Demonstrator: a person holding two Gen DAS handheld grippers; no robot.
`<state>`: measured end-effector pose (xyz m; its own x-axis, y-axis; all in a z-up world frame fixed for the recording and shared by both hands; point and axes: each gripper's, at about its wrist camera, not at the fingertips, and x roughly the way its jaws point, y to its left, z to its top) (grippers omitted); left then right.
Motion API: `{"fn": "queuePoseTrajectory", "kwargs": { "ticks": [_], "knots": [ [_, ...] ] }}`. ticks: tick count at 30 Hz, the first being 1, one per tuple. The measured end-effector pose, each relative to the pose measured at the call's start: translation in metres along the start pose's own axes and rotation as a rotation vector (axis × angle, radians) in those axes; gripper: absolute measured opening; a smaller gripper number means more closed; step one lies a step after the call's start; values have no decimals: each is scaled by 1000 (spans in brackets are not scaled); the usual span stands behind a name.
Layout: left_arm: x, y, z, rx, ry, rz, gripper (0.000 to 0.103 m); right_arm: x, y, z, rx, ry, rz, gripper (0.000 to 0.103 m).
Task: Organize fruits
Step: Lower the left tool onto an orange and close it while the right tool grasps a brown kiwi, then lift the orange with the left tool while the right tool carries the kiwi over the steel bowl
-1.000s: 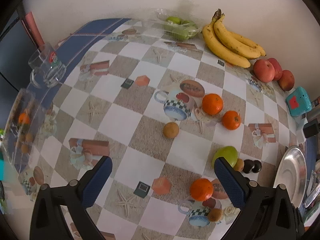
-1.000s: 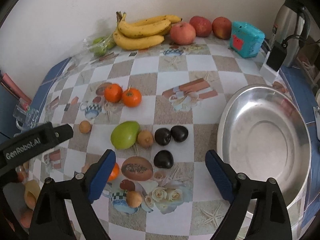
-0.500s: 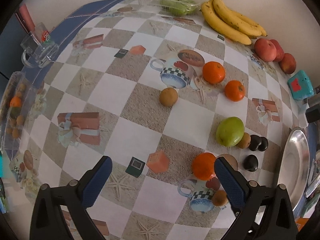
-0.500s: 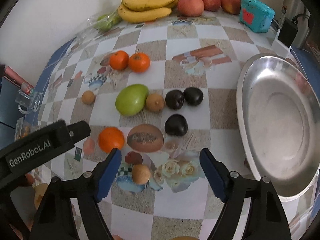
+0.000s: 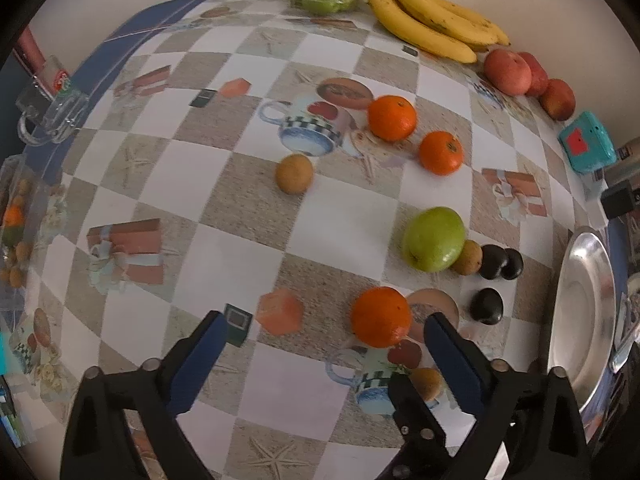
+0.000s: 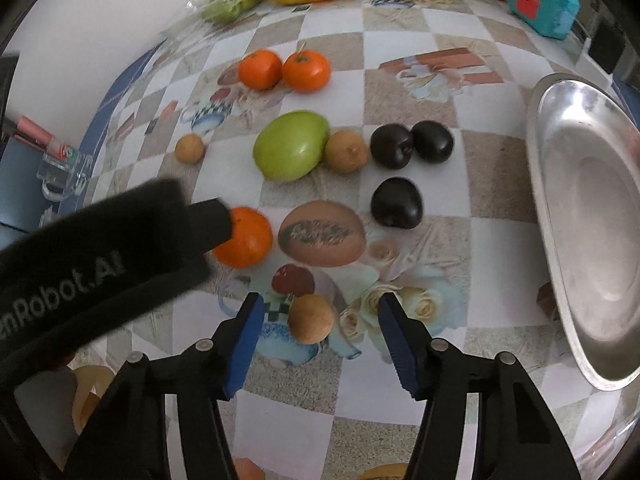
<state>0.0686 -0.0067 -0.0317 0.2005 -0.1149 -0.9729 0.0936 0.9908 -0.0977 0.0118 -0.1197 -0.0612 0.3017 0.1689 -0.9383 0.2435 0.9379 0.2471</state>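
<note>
Right wrist view: checked tablecloth point(image 6: 400, 432) spread with fruit. Steel tray point(image 6: 592, 220) at right edge. Green mango point(image 6: 292, 151) mid-table, touching brown fruit beside it. Near orange point(image 6: 246, 237) just ahead of left gripper point(image 5: 326, 332), fingers spread, holding nothing. Small brown fruit point(image 6: 311, 319) between parted fingers of right gripper point(image 6: 320, 322), not clamped.

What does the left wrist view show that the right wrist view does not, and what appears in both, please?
Only the left wrist view shows the clear container of small fruits at the table's left edge. Only the right wrist view shows the steel tray's broad basin and the left gripper's "Robot.AI" lettering. Both show bananas, the green mango, three dark fruits and the nearest orange.
</note>
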Motion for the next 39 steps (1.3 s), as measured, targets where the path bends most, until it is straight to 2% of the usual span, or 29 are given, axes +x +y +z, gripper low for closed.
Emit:
{"fn": "queuePoseTrajectory", "kwargs": {
  "ticks": [8, 13, 14, 17, 23, 30, 34, 39],
  "knots": [
    [6, -9, -2, 20, 25, -51, 77, 2, 3, 0, -11, 10, 29, 41],
    [9, -14, -1, 18, 33, -84, 56, 1, -1, 0, 0, 9, 32, 27],
    [9, -14, -1, 17, 34, -89, 54, 1, -1, 1, 0, 7, 34, 26],
    [11, -13, -1, 7, 41, -106, 49, -1, -2, 0, -1, 3, 35, 24],
    [9, -12, -2, -7, 37, -154, 29, -5, -3, -1, 0, -3, 41, 24],
    [3, -9, 0, -16, 16, -164, 22, -8, 0, 1, -3, -14, 48, 24],
    [-2, -7, 0, -19, -1, -172, 12, -11, -2, 1, 2, -25, 49, 24],
    [0, -4, 1, -39, 9, -172, 13, -14, -5, 2, 15, -34, 52, 24]
  ]
}}
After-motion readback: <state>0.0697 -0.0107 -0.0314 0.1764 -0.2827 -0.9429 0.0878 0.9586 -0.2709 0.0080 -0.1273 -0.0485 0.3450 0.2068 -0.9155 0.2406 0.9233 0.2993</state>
